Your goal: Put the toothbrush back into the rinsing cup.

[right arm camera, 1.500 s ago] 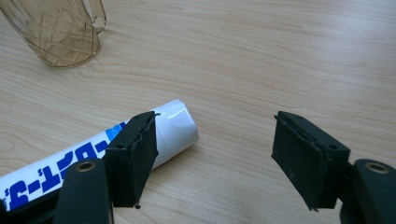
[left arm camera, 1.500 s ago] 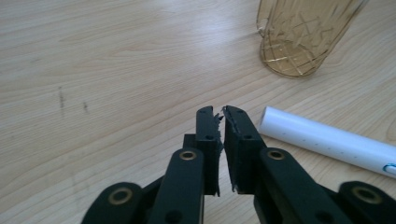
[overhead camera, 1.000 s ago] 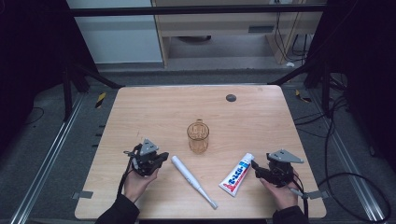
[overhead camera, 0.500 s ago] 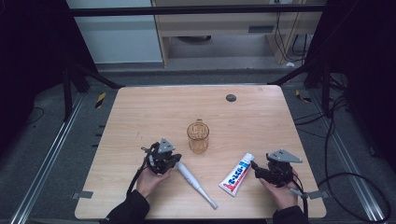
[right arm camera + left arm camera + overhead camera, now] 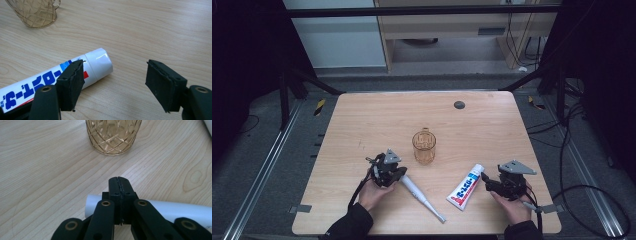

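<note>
left tool (image 5: 398,175) closed, empty, over the toothbrush (image 5: 422,192) handle; right tool (image 5: 486,181) open beside the toothpaste (image 5: 466,186), likely to grasp it.

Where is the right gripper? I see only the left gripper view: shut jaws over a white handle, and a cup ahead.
Observer: In the high view the right gripper is at the lower right, pointing at the toothpaste.
Operator: Is it open?
Observer: Yes, open. The tube's cap lies close to one jaw, and nothing is gripped.
Operator: Which way does the white handle run?
Observer: The toothbrush runs from the left gripper toward the person's edge, thin end nearest the person.
</note>
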A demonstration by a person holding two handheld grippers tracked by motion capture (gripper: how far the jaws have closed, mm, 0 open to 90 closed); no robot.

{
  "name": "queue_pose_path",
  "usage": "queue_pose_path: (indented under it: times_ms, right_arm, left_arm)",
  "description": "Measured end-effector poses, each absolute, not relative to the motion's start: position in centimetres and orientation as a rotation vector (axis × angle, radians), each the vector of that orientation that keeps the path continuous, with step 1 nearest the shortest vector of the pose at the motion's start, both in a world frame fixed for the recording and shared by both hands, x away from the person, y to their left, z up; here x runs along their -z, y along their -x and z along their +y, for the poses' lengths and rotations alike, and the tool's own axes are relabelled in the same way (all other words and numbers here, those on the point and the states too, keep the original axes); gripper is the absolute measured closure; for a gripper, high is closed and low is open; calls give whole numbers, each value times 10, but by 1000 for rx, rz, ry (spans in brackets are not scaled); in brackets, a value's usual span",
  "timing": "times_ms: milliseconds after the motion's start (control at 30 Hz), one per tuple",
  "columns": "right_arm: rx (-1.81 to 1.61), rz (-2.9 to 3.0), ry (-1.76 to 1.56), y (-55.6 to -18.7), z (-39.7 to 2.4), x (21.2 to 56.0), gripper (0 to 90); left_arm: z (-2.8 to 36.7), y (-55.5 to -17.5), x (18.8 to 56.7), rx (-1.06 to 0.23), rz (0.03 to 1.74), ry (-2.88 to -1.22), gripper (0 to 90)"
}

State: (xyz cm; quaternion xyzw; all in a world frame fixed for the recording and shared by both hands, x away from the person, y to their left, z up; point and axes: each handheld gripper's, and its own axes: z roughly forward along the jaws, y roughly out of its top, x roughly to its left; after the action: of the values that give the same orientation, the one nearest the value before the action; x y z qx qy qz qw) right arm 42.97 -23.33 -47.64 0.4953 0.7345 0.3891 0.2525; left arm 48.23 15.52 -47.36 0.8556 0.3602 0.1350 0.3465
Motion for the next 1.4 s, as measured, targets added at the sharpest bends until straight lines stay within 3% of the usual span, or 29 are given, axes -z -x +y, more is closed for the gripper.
queue_pose_path:
  times_ms: [1400]
  right_arm:
    - [-1049,1988,-1353,-429,-236,476,303]
  left_arm:
    - [178,-459,476,-325,936,-2268,898]
